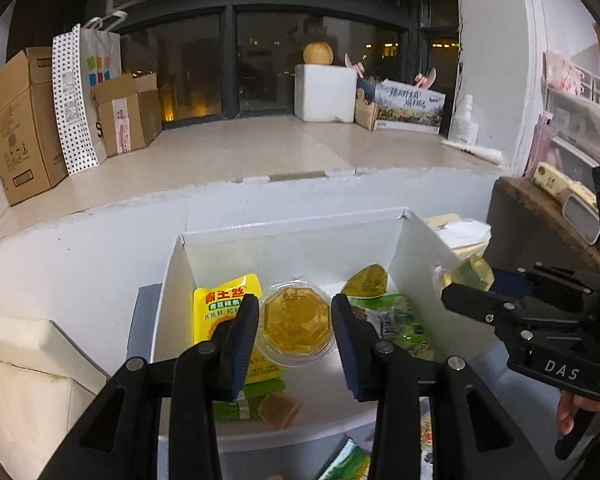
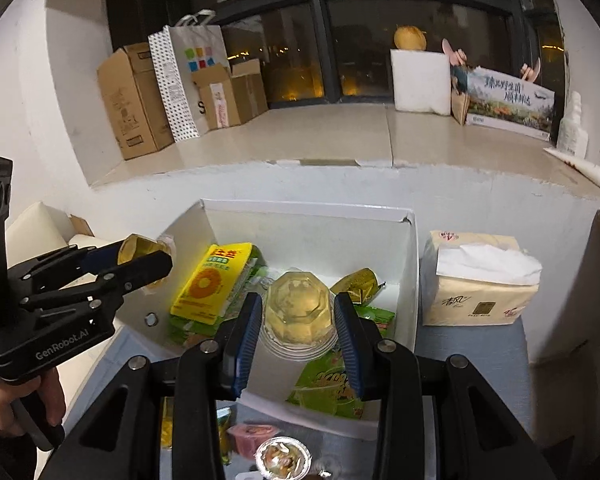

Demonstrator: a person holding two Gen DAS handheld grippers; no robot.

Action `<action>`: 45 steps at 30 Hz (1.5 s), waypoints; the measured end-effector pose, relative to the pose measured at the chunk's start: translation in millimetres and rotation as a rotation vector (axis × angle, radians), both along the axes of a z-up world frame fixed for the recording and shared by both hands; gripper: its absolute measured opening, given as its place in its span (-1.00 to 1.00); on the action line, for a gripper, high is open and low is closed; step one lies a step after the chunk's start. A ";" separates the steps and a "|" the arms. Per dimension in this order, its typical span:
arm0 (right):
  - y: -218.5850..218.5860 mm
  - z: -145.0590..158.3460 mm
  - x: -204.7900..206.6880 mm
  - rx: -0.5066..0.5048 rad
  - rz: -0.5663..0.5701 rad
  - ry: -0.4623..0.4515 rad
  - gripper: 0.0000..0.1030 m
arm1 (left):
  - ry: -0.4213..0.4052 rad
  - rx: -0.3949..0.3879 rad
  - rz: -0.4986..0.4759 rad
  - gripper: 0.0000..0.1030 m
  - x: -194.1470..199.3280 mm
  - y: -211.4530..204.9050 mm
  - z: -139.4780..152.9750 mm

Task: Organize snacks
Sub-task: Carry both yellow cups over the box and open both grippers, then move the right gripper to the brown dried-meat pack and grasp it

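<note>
A clear yellow jelly cup [image 1: 296, 326] was clamped between the fingers of the left hand-held gripper [image 1: 296, 328], which was held over the open white box [image 1: 292, 229], near its front wall. A second jelly cup [image 2: 298, 312] was gripped in the same way by the right hand-held gripper [image 2: 296, 316], also above the box's front part. From the left wrist view, the right hand-held gripper was seen at the box's right wall. Inside the box, a yellow packet [image 2: 210, 284] was leaned at the left, a gold-wrapped snack [image 2: 360, 280] was seen toward the back right, and green packets [image 2: 332, 384] were spread along the bottom. A tissue pack [image 2: 476, 280] was stood just right of the box on the table [image 2: 472, 360]. In front of the box, a pink cup [image 2: 252, 434] and a foil-lidded cup [image 2: 283, 456] were laid.
</note>
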State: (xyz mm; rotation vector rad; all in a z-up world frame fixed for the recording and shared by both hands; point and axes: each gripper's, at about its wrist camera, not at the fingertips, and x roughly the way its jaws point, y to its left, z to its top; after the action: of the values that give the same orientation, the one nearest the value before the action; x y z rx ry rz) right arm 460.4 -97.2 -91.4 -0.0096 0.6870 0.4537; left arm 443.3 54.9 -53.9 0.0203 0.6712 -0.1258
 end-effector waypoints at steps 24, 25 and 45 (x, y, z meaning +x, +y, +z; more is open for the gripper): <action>-24.6 19.6 -51.5 0.040 -0.011 -0.070 1.00 | 0.008 -0.048 0.024 1.00 -46.2 2.7 14.8; -26.6 19.9 -58.6 0.038 -0.006 -0.070 1.00 | 0.004 -0.046 0.026 1.00 -53.0 1.7 16.5; -45.8 -78.3 -151.6 -0.002 0.020 0.092 1.00 | 0.039 -0.135 0.077 1.00 -230.0 -16.4 -49.3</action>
State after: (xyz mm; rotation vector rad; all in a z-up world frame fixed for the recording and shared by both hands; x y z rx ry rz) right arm 308.8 -142.9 -169.6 0.0031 0.7781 0.4747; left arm 213.3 38.5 -103.2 -0.1376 0.7004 -0.0971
